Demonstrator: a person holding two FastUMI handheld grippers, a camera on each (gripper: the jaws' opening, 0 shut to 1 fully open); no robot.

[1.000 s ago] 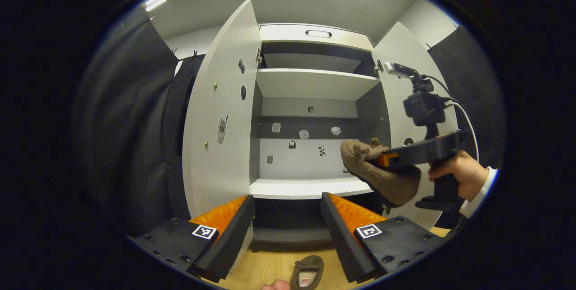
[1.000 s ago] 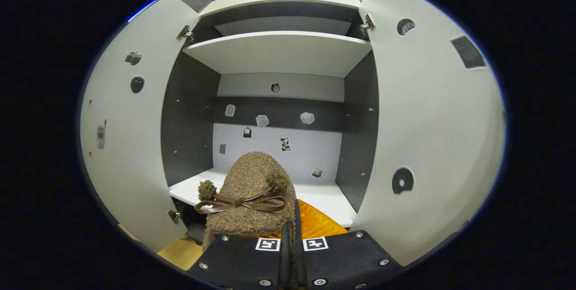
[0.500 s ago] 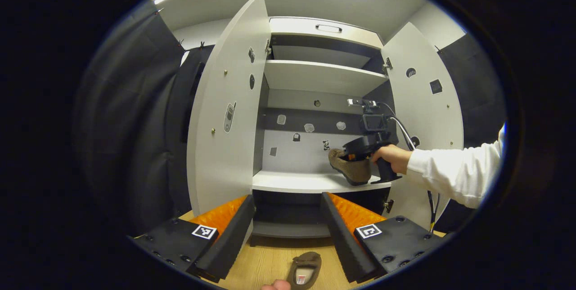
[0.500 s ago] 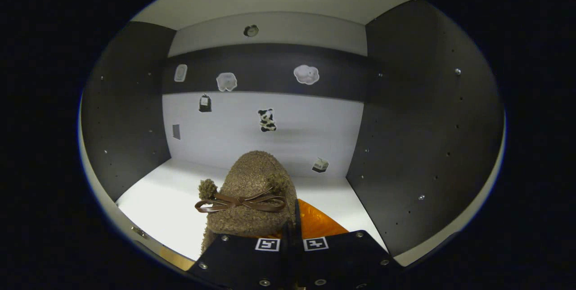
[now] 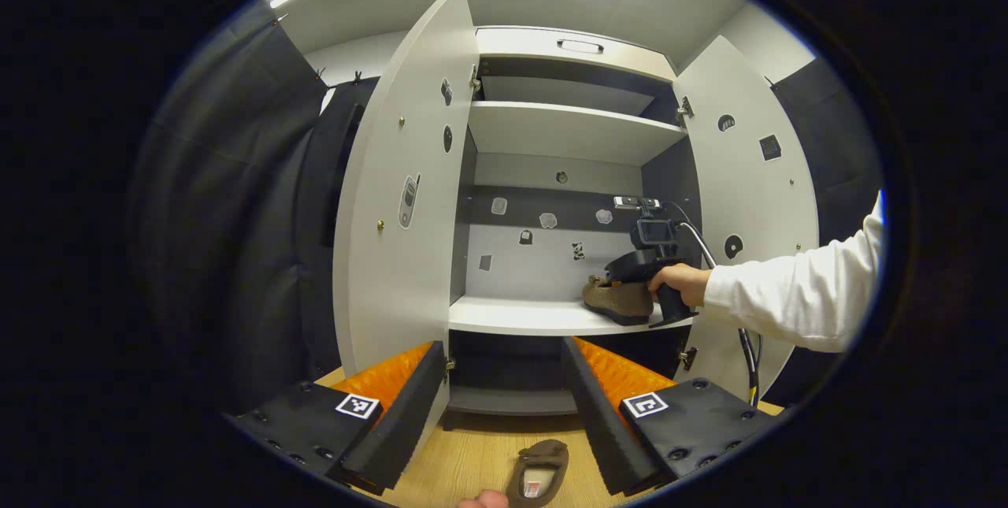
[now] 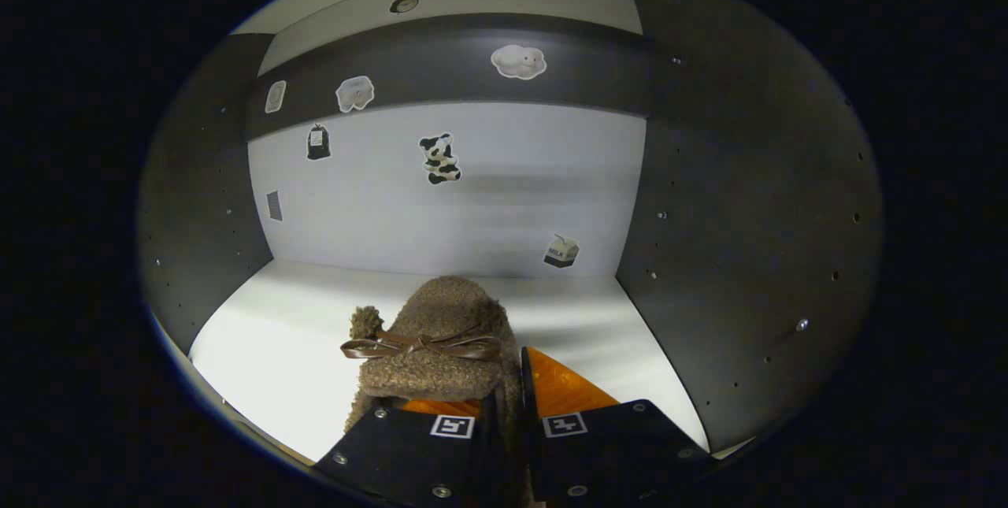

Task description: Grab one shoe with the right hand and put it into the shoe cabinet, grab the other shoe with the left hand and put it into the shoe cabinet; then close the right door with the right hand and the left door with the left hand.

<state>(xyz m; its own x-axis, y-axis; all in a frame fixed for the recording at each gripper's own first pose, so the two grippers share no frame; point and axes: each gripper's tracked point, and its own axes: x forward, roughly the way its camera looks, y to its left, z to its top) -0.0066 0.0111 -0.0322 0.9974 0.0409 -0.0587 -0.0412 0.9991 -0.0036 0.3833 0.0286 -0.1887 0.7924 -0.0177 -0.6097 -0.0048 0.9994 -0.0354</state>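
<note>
Shoe cabinet [image 5: 567, 130], both doors open, straight ahead of both tongs. Right gripper [image 6: 504, 421] clamped on the first shoe's [image 6: 431, 350] side wall, toe pointing inward, seemingly resting on the middle shelf [image 6: 268, 335]. Second shoe [image 5: 539, 470] lies on the floor just below and between the left gripper's [image 5: 504, 382] wide-open fingers, long axis roughly toward the cabinet; left is far nearer.

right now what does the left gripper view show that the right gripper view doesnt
Left gripper view alone: both open cabinet doors, left and right, the upper shelf, the second shoe on the wood floor, the person's hand and white sleeve, and the left gripper with its jaws apart.

Right gripper view alone: the shoe's brown bow and the stickers close up.

Both: the right gripper clamped on the brown shoe, low on the white shelf.
</note>
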